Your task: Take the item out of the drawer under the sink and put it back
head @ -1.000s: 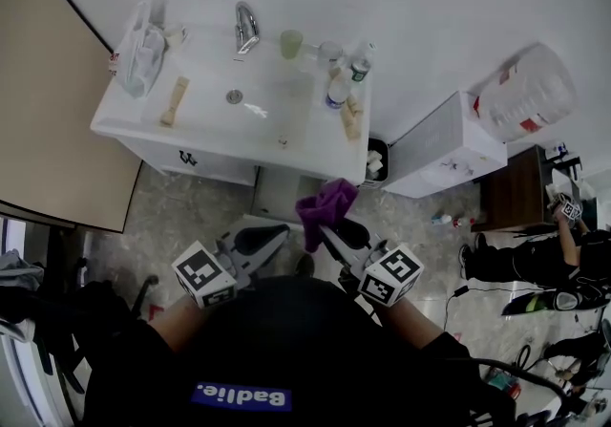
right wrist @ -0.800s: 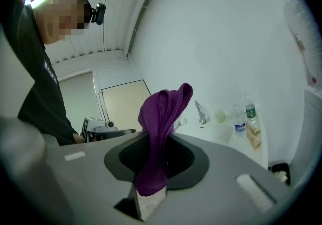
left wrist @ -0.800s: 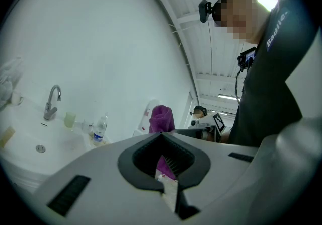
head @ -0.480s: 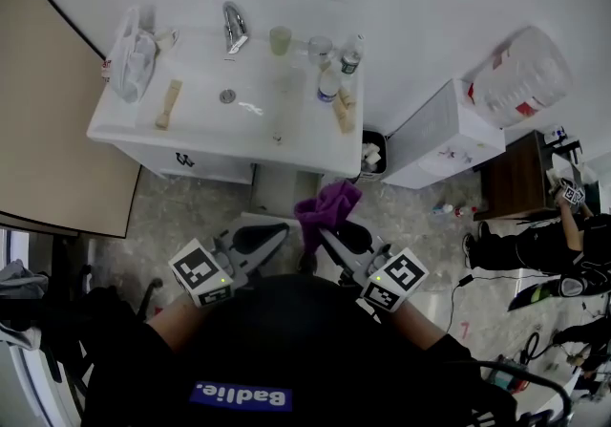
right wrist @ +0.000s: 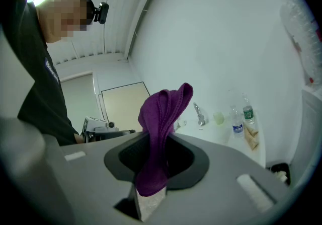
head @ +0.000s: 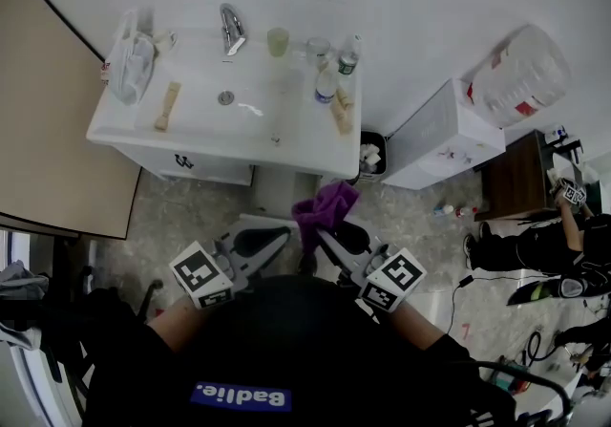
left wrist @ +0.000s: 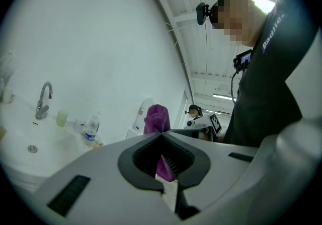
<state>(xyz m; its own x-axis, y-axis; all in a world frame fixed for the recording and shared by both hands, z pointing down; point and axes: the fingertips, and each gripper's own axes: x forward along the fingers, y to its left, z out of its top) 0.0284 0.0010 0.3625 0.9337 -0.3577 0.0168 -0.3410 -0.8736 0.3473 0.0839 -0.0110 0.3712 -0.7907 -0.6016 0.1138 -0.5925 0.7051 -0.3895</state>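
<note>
Right claw [head: 317, 230] is pinched on a purple folded microfibre cloth [right wrist: 162, 118]. The jaws are partly closed and the pads press the cloth's lower half. The cloth's long axis stands upright out of the jaws, with the top fold flopping over and a short tail hanging below.

Left claw [left wrist: 161, 133] is just beside it on the person's left. Its tips meet and there is nothing between them. The purple seen past its tips is the right claw's cloth.

So the cloth is out of the drawer, in the air at the person's front, well apart from the white sink bench [head: 124, 134].

Further out, the white drawer front with a dark handle [head: 186, 160] sits under the bench top — ahead of both claws and off to the left in the head view. It looks flush with the cabinet, so probably shut, though the steep angle makes this hard to tell.

The handle lies on the left claw's side, so the left claw is the nearer one to pull it. The cloth then has to travel forward, left and down — probably going in tail first.
</note>
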